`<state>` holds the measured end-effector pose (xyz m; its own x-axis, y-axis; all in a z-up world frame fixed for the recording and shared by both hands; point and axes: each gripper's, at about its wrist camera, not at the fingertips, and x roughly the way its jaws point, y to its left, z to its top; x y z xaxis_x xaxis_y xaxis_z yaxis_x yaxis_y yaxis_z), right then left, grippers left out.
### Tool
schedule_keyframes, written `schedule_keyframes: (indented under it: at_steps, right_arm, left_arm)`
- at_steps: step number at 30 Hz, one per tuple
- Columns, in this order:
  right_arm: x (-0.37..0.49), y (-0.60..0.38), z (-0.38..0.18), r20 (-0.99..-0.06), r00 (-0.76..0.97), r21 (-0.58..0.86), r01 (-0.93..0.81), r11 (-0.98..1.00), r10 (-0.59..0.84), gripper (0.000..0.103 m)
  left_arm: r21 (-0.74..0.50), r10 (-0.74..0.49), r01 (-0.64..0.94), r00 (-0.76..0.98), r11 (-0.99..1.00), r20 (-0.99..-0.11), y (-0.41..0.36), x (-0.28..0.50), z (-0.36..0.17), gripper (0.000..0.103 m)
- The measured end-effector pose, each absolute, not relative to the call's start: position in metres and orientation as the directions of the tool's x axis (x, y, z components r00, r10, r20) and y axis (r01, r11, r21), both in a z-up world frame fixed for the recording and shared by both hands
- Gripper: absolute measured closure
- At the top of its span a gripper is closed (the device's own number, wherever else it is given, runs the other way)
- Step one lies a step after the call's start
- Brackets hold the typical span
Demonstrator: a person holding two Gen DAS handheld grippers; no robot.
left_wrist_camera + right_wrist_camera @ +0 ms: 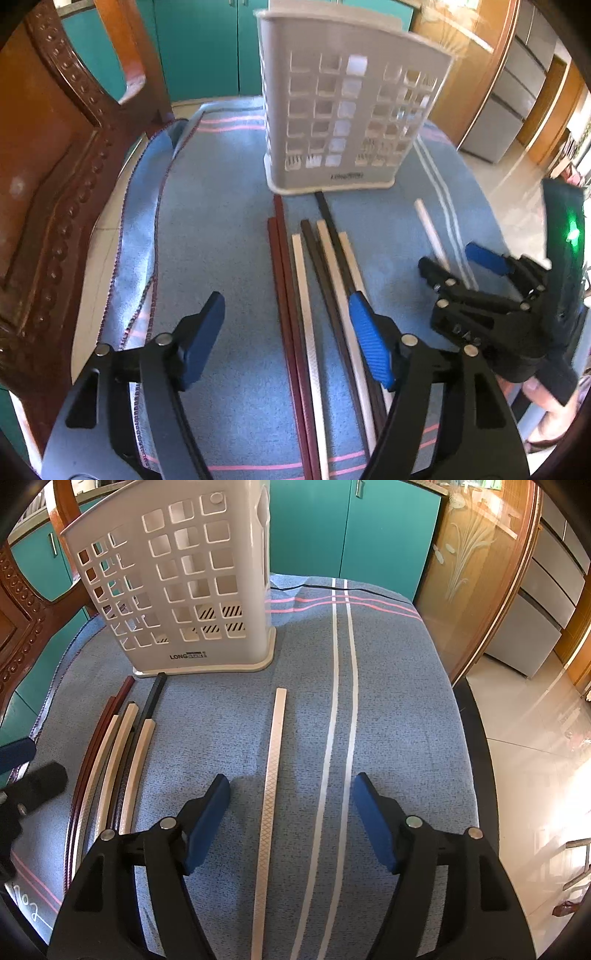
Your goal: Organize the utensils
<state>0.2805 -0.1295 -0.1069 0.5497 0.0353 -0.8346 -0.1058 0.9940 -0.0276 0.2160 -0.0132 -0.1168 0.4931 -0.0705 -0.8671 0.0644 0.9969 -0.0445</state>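
My left gripper [286, 339] stands wide open and empty above the blue woven cloth [221, 221]; the right gripper [291, 821] is just as wide, holding nothing. Between my right fingers lies a single cream chopstick with a cross-hatched grip [272, 775], alone near the cloth's middle, pointing toward the far edge. The bundle of dark red, black and cream chopsticks [314, 295] lies under my left fingers, tips reaching the perforated grey plastic utensil holder [343, 110] by the far edge. These sticks look light, stiff and slick; I judge mid-length, on the textured part, the surest hold.
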Motion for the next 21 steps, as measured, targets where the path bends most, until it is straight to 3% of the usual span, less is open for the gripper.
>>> schedule_keyframes:
  at_steps: [17, 20, 21]
  right_arm:
    - [0.277, -0.129, -0.104, -0.843, 0.535, -0.023, -0.121, 0.992, 0.046, 0.034]
    - [0.277, -0.129, -0.103, -0.846, 0.531, -0.022, -0.121, 0.992, 0.046, 0.034]
    - [0.277, -0.13, -0.102, -0.846, 0.531, -0.021, -0.12, 0.993, 0.046, 0.034]
  left_arm:
    - [-0.005, -0.024, 0.048, 0.421, 0.999, -0.907, -0.009, 0.222, -0.147, 0.031]
    - [-0.015, -0.034, 0.048, 0.43, 0.999, -0.902, -0.003, 0.222, -0.147, 0.043]
    - [-0.022, -0.041, 0.048, 0.433, 0.999, -0.901, 0.0, 0.222, -0.145, 0.056]
